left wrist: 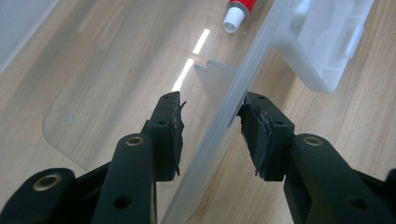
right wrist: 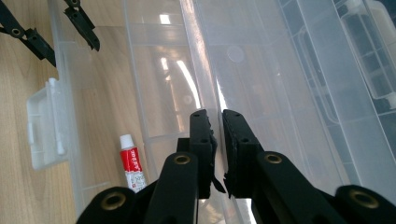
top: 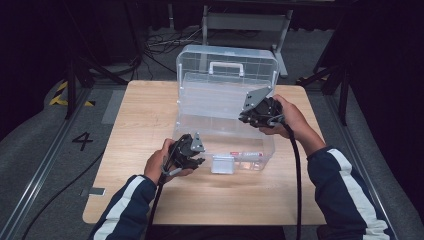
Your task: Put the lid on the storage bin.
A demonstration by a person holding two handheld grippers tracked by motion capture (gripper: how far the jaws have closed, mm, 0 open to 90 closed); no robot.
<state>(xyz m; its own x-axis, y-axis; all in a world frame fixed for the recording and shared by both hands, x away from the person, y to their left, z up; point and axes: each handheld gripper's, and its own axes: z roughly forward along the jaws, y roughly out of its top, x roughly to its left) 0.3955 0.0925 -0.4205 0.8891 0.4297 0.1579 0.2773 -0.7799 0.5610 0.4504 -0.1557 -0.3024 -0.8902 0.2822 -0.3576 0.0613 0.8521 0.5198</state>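
Faintly, red-and-white tube [right wrist: 130,163] in clear box [top: 200,107] bears unreadable white lettering

The box [top: 225,95] is made of clear, glossy, smooth plastic. The table [top: 150,110] is finished in pale matt wood grain. The tube [right wrist: 132,165] is glossy red and white. The gripper pads [left wrist: 175,126] are of black, worn, rough rubber.

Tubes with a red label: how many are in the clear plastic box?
1. The tube lies flat on the bottom of the clear plastic box, near its front wall, right of the latch. Nothing else shows through the clear walls.
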